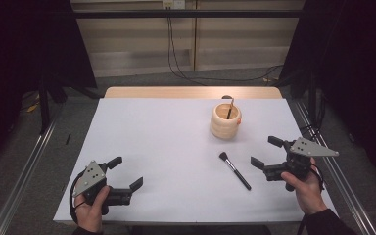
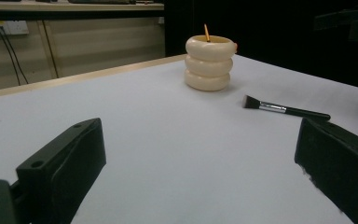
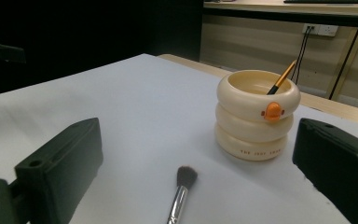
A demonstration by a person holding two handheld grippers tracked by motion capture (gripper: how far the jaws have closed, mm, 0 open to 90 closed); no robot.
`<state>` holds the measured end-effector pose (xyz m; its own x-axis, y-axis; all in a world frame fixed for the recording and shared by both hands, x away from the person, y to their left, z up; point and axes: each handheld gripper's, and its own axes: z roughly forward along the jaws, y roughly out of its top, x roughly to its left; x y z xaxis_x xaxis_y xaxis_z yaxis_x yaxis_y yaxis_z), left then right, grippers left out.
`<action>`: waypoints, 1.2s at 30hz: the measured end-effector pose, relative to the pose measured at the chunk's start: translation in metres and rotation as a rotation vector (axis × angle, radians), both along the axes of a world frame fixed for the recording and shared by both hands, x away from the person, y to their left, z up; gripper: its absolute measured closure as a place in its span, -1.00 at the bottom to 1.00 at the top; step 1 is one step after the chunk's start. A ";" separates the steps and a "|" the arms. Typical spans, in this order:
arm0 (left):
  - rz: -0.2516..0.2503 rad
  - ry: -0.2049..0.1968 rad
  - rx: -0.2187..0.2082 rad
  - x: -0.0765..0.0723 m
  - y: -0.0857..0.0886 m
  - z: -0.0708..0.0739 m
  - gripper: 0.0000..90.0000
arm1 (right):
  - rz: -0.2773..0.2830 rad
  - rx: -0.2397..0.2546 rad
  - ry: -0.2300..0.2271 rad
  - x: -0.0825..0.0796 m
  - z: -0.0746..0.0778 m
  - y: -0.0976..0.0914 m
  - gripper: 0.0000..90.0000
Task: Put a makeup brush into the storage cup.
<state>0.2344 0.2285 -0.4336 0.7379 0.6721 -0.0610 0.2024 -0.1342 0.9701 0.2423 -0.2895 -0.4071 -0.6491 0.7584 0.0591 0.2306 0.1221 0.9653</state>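
Observation:
A cream ringed holder stands on the white table, right of centre toward the back, with a thin orange-handled brush leaning inside it. A black makeup brush lies flat in front of the holder, bristles toward it. My right gripper is open, just right of that brush, jaws pointing left. My left gripper is open near the front left corner, nothing between its jaws.
The white table has a wooden strip along its far edge. Metal rails run along both sides on the floor. Cables hang down the back wall. Dark curtains flank the table.

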 end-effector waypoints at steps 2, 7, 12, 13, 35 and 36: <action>-0.001 0.000 0.001 0.000 0.000 0.000 -0.96 | 0.000 0.000 -0.001 0.003 0.002 0.002 -0.97; -0.001 0.000 0.003 0.000 0.000 0.000 -0.96 | -0.003 0.001 -0.007 0.010 0.005 0.008 -0.98; 0.004 -0.001 0.009 0.000 0.000 0.000 -0.96 | 0.014 -0.011 0.010 0.019 0.007 0.013 -0.97; 0.005 0.001 0.007 0.000 0.000 0.000 -0.96 | 0.014 -0.015 0.011 0.021 0.007 0.014 -0.97; 0.016 -0.007 -0.007 -0.002 0.000 0.000 -0.96 | 0.049 -0.068 0.055 0.047 0.007 0.035 -0.92; 0.016 -0.006 -0.007 -0.001 0.000 0.000 -0.96 | 0.052 -0.072 0.060 0.047 0.007 0.035 -0.92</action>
<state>0.2330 0.2288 -0.4334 0.7273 0.6836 -0.0610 0.1985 -0.1244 0.9722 0.2892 -0.2540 -0.4004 -0.6848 0.7273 0.0454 0.2791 0.2042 0.9383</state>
